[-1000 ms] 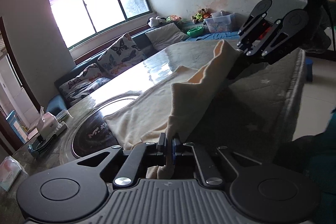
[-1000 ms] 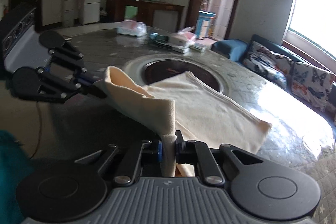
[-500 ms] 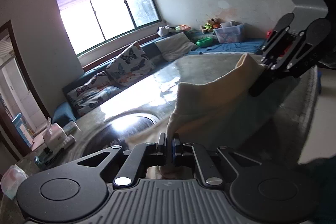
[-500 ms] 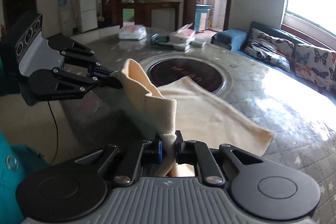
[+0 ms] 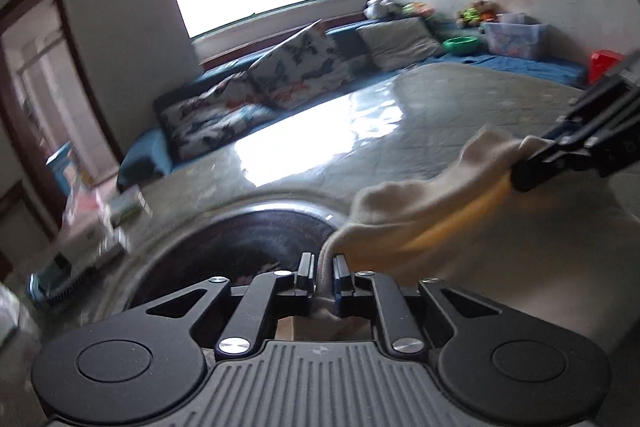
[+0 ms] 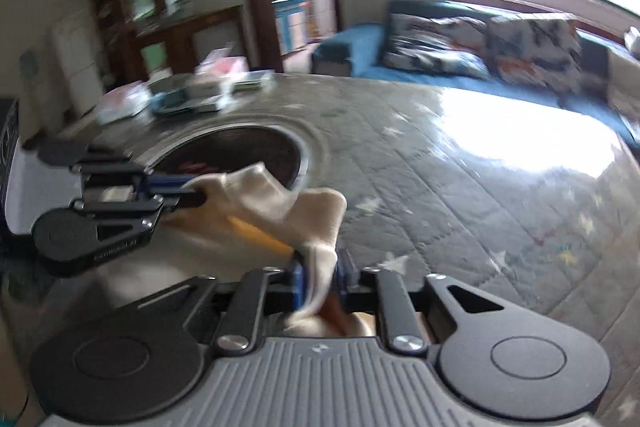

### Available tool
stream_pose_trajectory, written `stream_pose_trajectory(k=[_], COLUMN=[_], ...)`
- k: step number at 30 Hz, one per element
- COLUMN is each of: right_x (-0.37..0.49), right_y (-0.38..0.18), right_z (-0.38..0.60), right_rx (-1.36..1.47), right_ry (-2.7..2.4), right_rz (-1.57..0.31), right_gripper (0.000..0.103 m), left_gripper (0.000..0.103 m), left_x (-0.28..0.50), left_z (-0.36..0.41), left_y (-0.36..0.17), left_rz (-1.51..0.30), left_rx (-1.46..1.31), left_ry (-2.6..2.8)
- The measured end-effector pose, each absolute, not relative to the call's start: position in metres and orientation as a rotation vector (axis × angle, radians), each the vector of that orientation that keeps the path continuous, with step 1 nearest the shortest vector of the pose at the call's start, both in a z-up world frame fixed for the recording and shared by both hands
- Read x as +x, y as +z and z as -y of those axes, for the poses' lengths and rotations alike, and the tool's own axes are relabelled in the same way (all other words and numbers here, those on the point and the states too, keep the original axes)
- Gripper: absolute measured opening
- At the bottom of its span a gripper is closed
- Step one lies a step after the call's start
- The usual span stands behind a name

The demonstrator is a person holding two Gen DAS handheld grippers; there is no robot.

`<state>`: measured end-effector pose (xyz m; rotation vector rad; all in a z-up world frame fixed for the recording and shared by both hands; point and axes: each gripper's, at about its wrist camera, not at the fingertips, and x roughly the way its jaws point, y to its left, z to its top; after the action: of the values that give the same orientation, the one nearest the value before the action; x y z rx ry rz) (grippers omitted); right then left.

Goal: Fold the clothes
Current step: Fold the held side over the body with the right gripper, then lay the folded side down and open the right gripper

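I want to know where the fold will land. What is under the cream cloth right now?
The cream cloth hangs between the left gripper and right gripper, whose jaws have just been opening. Beneath it lie the quilted table cover and the dark round inset's rim; directly underneath is hidden.

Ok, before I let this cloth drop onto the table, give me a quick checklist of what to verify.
1. Left gripper releasing: ok. Its jaws have just been opening, and a gap shows beside the cream cloth between them.
2. Right gripper releasing: ok. Its jaws have just been opening too, with the cloth loose between them.
3. Cloth over the table: ok, beside the dark round inset.
4. Folded edges lined up: cannot tell, the lower layer is hidden.
5. Packets at the far side clear of the cloth: ok.
6. Sharp views: not ok, both are blurred.
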<state>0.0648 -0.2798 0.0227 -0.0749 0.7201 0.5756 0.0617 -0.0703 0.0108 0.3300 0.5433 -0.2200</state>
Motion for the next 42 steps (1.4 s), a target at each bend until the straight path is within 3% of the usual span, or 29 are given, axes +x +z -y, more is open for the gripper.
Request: stream_pose_trajectory(k=[2, 6, 14, 16, 23, 42], right_x=[0.068, 0.065, 0.028, 0.029, 0.064, 0.090], right_y=[0.010, 0.005, 0.024, 0.022, -0.012, 0.002], right_z=[0.287, 0.305, 0.289, 0.283, 0.294, 0.220], right_rx=[-0.057, 0.036, -0.104, -0.094, 0.045, -0.044], right_ry=[0.478, 0.417, 0.387, 0.431, 0.378, 0.538], right_rz=[-0.680, -0.651, -0.495, -0.537, -0.707, -0.709], right_gripper=[0.024, 0.024, 0.024, 0.024, 0.023, 0.023], left_gripper=[0.025, 0.026, 0.039, 0.042, 0.042, 0.047], left_x=[0.062, 0.052, 0.003, -0.005, 0.001, -0.021], left_z=[0.062, 0.048, 0.056, 0.062, 0.054, 0.031], left_y=[0.011, 0.024, 0.048, 0.046, 0.020, 0.009], left_rz=[-0.540, -0.524, -0.492, -0.502, -0.609, -0.639], left_rx=[0.287, 0.241, 0.163, 0.147, 0.095, -0.039], left_ry=[-0.181, -0.134, -0.221, -0.272, -0.258, -0.216])
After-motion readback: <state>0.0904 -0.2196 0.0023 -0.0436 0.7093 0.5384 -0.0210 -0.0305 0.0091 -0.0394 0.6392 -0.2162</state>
